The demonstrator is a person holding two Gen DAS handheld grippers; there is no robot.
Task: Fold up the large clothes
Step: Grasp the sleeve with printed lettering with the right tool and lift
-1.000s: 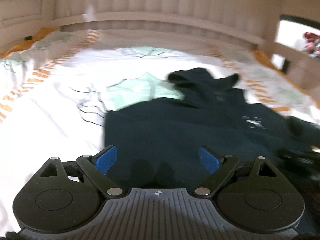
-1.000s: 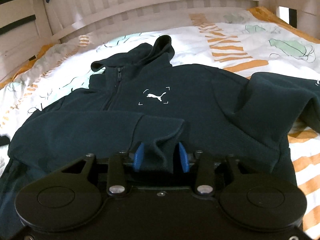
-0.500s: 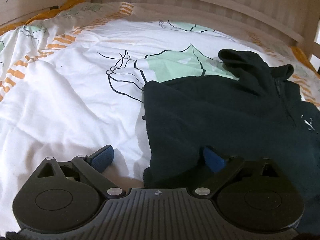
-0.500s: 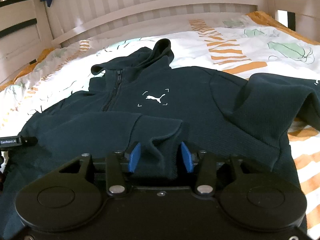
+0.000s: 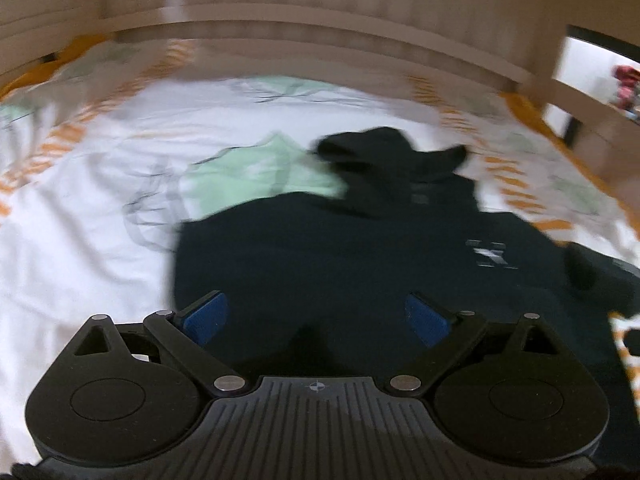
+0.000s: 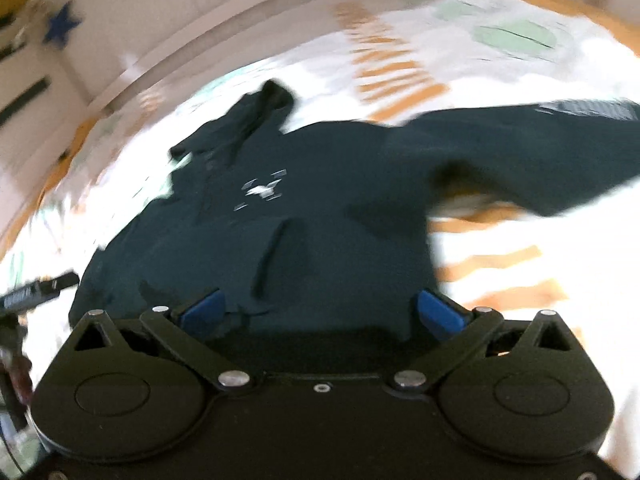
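Note:
A dark navy hoodie lies front up on the bed, hood at the far end and a small white logo on its chest. My left gripper hovers over its lower left part, open, with only flat cloth beneath. In the right wrist view the hoodie fills the middle, and one sleeve stretches off to the right. My right gripper is above the hem with its jaws opening; the blue pads stand far apart and press on nothing. Both views are blurred by motion.
The bedcover is white with orange stripes and green leaf prints. A pale slatted wooden rail runs round the far side of the bed. A blue star hangs on the wall at the left. The other gripper's tip shows at the left edge.
My right gripper has let go of the folded sleeve cuff, opened wide and rolled. The left gripper swung from the hoodie's left edge back over its body.

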